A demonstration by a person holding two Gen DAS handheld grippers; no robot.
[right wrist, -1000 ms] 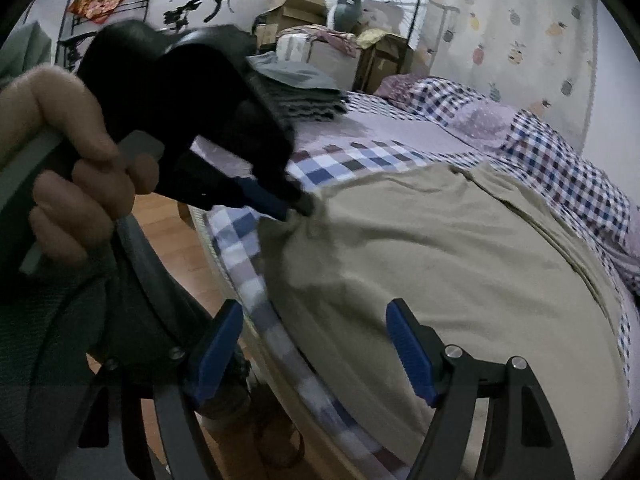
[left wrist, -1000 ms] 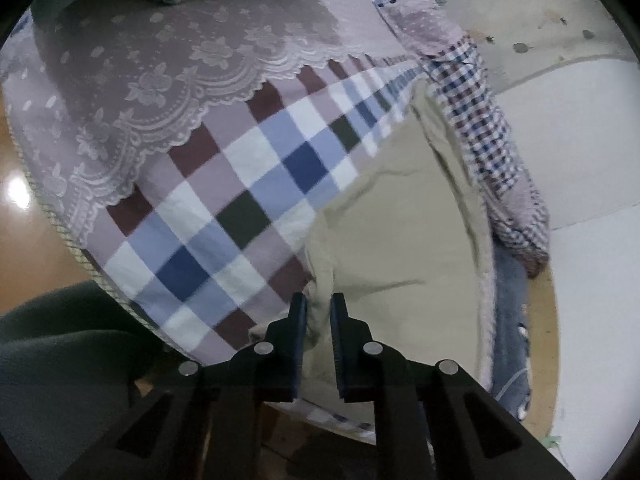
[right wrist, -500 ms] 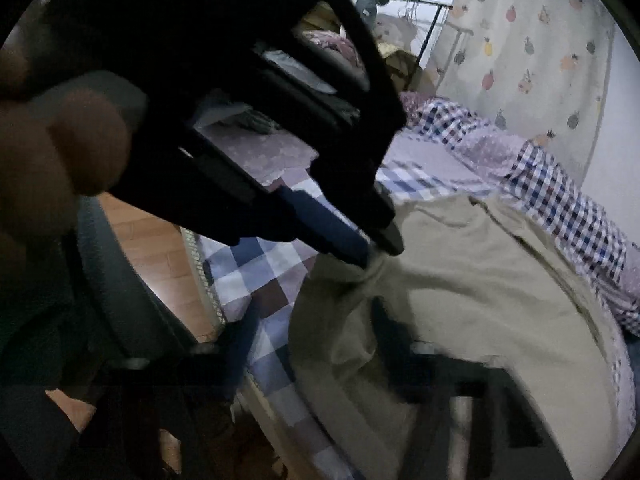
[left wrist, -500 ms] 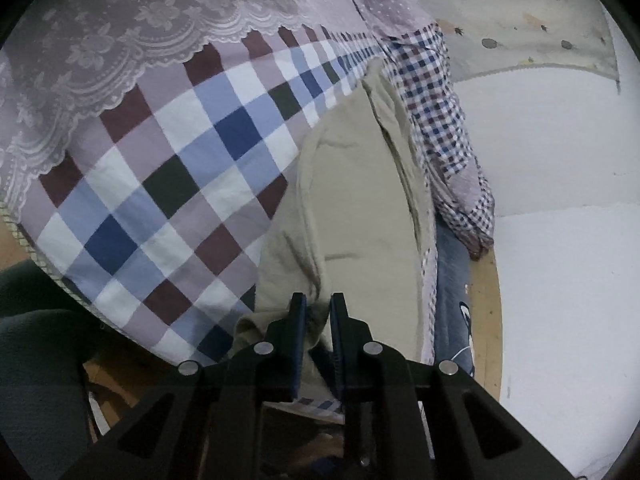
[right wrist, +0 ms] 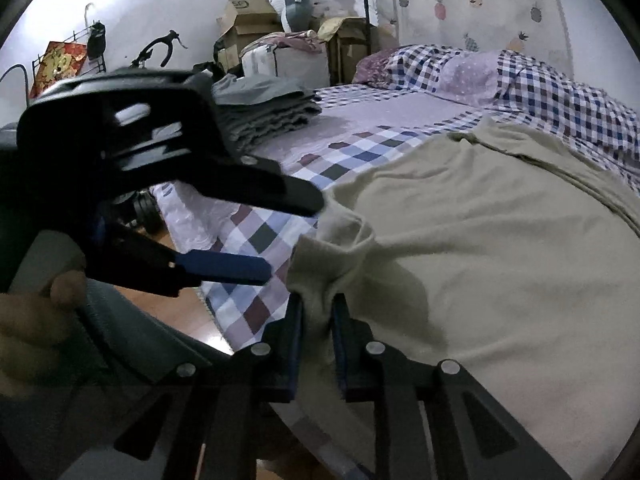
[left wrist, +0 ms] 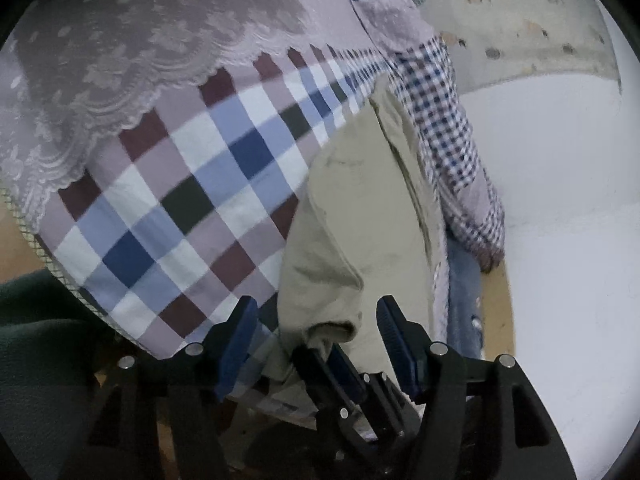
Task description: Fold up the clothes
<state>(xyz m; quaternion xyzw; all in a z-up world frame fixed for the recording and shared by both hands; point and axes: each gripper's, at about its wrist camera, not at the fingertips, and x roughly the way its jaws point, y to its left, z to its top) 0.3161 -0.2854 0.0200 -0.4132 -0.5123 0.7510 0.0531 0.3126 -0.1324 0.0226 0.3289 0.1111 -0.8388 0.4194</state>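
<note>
Left wrist view: left gripper released, blue-padded fingers spread wide on either side of a bunched corner of the beige garment. Between those fingers, from below, the right gripper clenched on that same rolled corner. Garment stretched away along the bed, over a checked sheet of blue, maroon and white squares, just beside a lilac lace-edged cover on the far side. Small-check bedding running along the garment's right edge, next to a pale wall. Strip of denim squeezed between the bed's edge and a wooden frame rail. Dark green sleeve at lower left.

Right wrist view: right gripper shut tight on a pinch of beige garment at the near corner, cloth gathered into a ridge between the pads and creased outward from there. Rest of the garment spread flat across the near part of the bed. Left gripper just left of the pinched corner, wide apart, upper finger tip touching or almost touching the cloth, lower blue pad clear of it over the checked sheet. Hand on the left gripper's handle at lower left. Folded grey stack on the far side of the bed, well apart from the garment. Cardboard boxes and a plush toy against the back wall.
</note>
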